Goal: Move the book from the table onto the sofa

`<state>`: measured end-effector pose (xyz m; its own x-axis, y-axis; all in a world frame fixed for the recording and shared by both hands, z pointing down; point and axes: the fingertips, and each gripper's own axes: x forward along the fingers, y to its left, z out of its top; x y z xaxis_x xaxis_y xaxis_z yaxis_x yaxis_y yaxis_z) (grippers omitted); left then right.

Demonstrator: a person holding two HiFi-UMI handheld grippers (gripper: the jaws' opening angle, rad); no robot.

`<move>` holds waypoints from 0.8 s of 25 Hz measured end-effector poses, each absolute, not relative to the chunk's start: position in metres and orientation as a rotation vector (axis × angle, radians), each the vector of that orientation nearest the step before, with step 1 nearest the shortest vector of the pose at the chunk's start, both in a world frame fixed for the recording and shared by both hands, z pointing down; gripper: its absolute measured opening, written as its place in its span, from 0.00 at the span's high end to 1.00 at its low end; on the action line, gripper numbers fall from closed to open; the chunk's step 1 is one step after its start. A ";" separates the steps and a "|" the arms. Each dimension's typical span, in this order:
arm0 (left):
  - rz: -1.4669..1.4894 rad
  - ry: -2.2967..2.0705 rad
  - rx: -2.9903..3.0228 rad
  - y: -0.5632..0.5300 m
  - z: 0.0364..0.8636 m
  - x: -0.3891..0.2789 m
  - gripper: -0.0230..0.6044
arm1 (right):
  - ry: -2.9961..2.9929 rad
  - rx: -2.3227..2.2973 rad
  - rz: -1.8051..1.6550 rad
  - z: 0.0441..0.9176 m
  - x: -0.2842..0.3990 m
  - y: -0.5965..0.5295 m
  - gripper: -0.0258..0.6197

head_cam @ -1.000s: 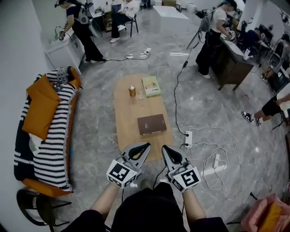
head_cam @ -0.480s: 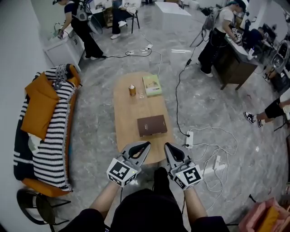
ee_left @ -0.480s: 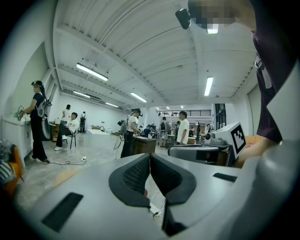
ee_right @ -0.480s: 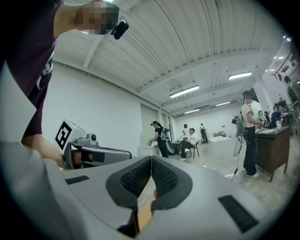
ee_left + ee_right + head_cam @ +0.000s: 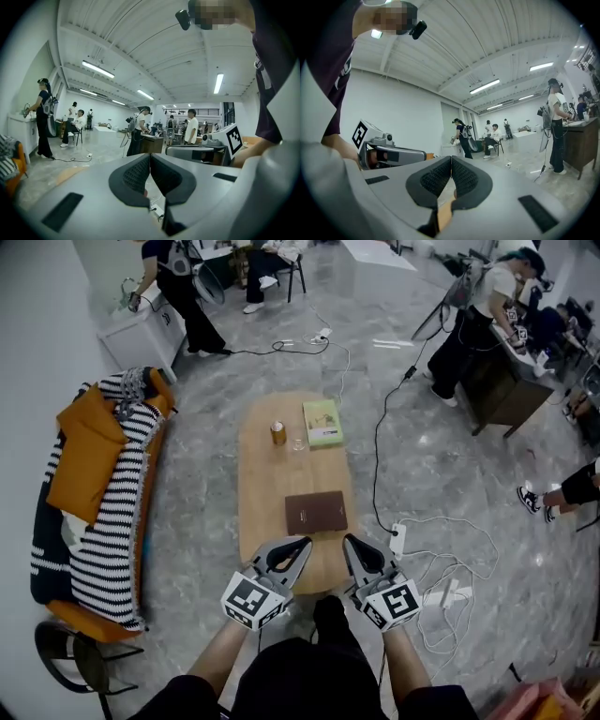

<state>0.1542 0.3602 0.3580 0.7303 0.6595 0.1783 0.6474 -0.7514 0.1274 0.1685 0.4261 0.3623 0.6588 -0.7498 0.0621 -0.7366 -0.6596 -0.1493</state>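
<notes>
Grey marble floor (image 5: 192,549), oval desk (image 5: 262,479). Brown book (image 5: 316,512) flat on desk's near half; sofa (image 5: 105,521) well apart, left. Left hand-held gripper (image 5: 298,546), right hand-held gripper (image 5: 350,543) clenched empty at desk's near end.

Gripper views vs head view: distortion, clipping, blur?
Left gripper view: heavy fisheye, black corners, strip light blown out. Right gripper view: same warp, ceiling light clipped. Head view: mild barrel bend, sheen on the floor, book sharp.
</notes>
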 end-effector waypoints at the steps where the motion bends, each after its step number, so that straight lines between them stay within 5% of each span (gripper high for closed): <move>1: 0.335 1.071 2.873 0.361 0.360 0.162 0.94 | 1.249 -2.752 -0.183 0.364 0.177 0.427 0.92; 20: 0.443 0.939 2.926 0.385 0.388 0.263 0.94 | 1.286 -2.643 -0.252 0.397 0.283 0.463 0.92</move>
<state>0.2632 0.3852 0.3883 0.7762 0.5753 0.2580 0.5648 -0.8163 0.1209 0.2825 0.4634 0.3969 0.6092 -0.7900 0.0691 -0.7574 -0.6055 -0.2443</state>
